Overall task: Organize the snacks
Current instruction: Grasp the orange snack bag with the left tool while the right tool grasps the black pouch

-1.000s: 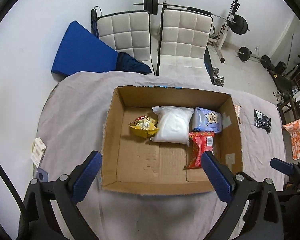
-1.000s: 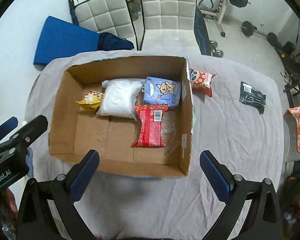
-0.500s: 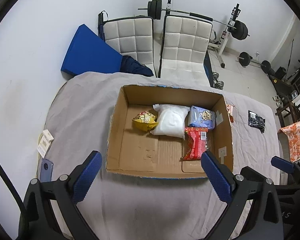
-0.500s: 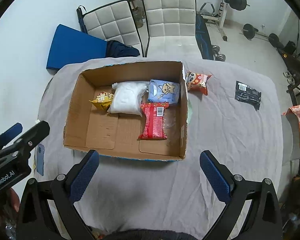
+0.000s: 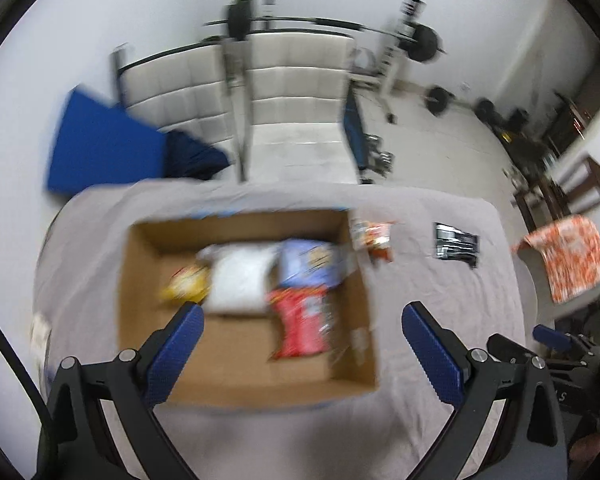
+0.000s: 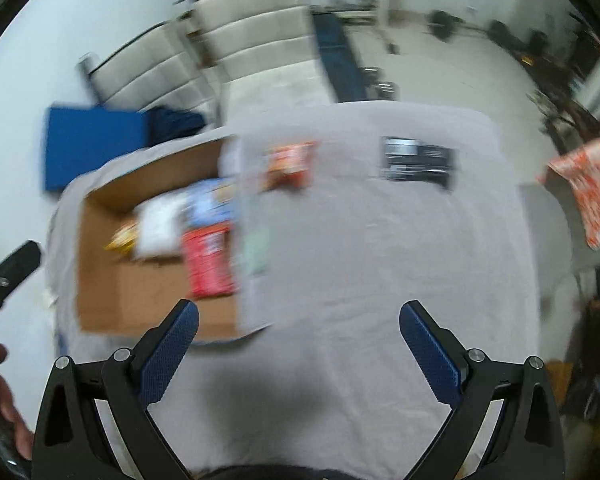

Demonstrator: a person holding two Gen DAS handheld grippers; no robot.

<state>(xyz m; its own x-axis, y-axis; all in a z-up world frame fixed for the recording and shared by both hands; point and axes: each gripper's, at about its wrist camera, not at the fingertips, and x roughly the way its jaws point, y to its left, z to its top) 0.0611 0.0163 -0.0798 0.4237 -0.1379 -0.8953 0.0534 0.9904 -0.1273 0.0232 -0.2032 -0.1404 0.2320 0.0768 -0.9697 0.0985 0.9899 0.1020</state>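
Both the left gripper [image 5: 302, 316] and right gripper [image 6: 299, 314] hang wide open, empty. Inside the cardboard box [image 5: 152, 280] lie a red packet [image 5: 302, 328], white bag [image 5: 240, 280], blue pouch [image 5: 306, 266] and, blurrily, yellow snack [image 5: 186, 282]. Just right of the box: an orange snack packet [image 6: 288, 164].

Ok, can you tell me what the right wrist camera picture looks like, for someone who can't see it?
A blurry view over the open right gripper, which holds nothing, above a grey-covered table. To the left, a cardboard box holds a red packet, a white bag and other snacks. An orange snack packet and a black packet lie outside it.
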